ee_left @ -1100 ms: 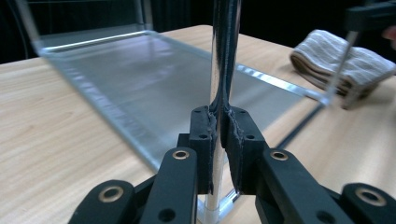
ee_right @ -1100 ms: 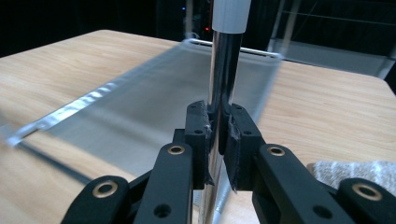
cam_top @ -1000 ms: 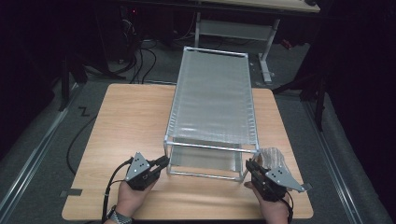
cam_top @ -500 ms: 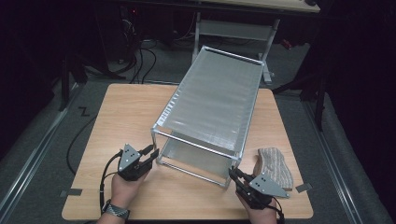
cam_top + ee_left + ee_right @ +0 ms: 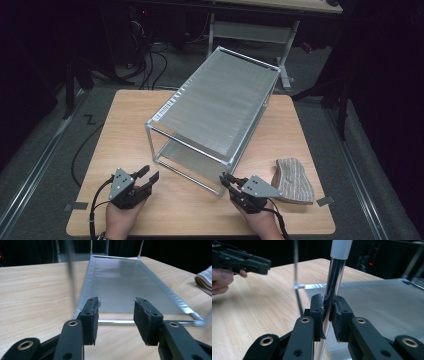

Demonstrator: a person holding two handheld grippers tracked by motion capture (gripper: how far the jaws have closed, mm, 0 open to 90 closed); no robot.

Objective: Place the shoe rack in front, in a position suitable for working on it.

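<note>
Right gripper (image 5: 327, 312) clamps the rack's (image 5: 220, 105) corner post (image 5: 334, 287), left gripper (image 5: 115, 315) wide and empty — one-handed pull could twist it askew.

1. A wooden table (image 5: 125, 130) with a light top is seen on a grey floor (image 5: 45, 150).
2. A silver metal rack (image 5: 215, 107) with two flat shelves is set on the table, turned at a slant.
3. A folded striped cloth (image 5: 295, 181) is laid flat on the table near its right front corner, just beside the rack.
4. Two small bits of tape (image 5: 75, 206) are stuck at the table's front corners.
</note>
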